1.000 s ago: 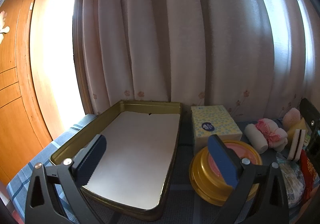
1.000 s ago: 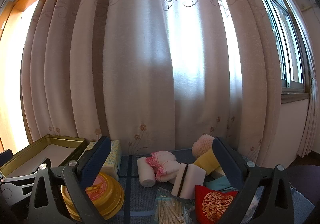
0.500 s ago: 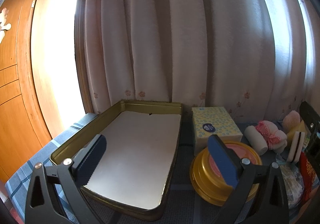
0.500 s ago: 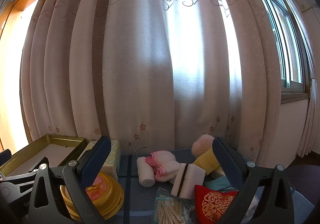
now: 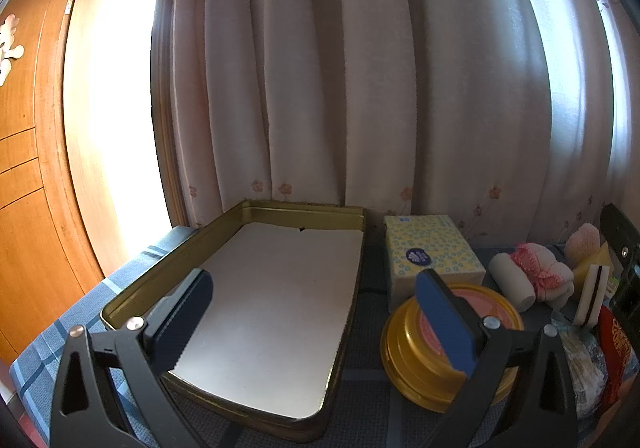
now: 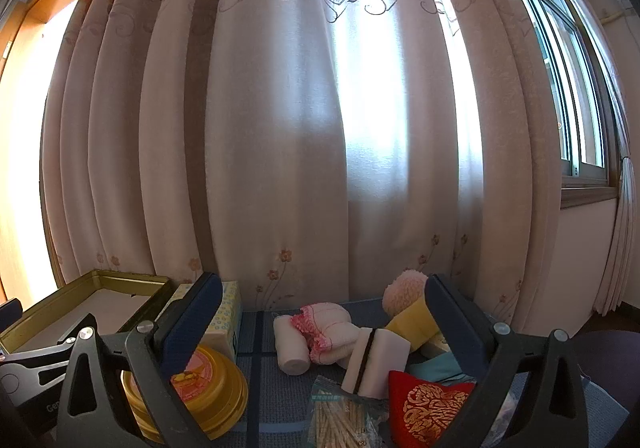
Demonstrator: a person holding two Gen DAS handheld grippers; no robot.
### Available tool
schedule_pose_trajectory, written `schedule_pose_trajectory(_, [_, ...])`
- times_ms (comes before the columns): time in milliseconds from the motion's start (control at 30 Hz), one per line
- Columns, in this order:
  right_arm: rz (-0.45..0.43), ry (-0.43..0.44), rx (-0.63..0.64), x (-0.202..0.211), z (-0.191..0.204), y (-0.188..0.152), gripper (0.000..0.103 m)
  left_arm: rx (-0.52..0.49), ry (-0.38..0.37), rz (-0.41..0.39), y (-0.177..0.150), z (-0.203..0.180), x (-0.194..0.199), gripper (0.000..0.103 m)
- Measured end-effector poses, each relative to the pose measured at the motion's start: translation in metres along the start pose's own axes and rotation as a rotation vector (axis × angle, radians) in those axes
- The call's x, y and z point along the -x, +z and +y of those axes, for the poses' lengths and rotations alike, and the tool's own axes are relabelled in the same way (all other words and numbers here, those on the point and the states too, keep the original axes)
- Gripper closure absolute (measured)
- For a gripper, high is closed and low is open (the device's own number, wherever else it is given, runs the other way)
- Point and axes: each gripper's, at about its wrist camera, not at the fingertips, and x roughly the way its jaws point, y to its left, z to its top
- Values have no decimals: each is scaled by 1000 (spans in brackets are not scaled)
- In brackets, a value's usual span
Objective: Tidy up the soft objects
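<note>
With both my left claw [image 5: 316, 320] and right claw [image 6: 320, 332] spread wide and empty, nothing's sorted: the gold tray [image 5: 354, 312] sits bare, soft things [image 6: 328, 332] piled on the table beside it.

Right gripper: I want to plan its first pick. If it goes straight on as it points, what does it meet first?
The right gripper, open and empty, would probably first meet the pink-frilled white cloth bundle, with the white gauze roll just left. Depth is unclear.
</note>
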Motion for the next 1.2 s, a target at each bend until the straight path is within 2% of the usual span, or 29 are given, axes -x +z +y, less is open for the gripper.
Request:
schedule_pose_trajectory(1000, [-12, -16, -34, 2, -5, -1, 1, -2, -33, 9, 0, 1, 2, 0])
schedule_pose_trajectory(1200, [41, -14, -88, -1, -23, -4, 1, -17, -33, 18, -3, -4, 7, 0])
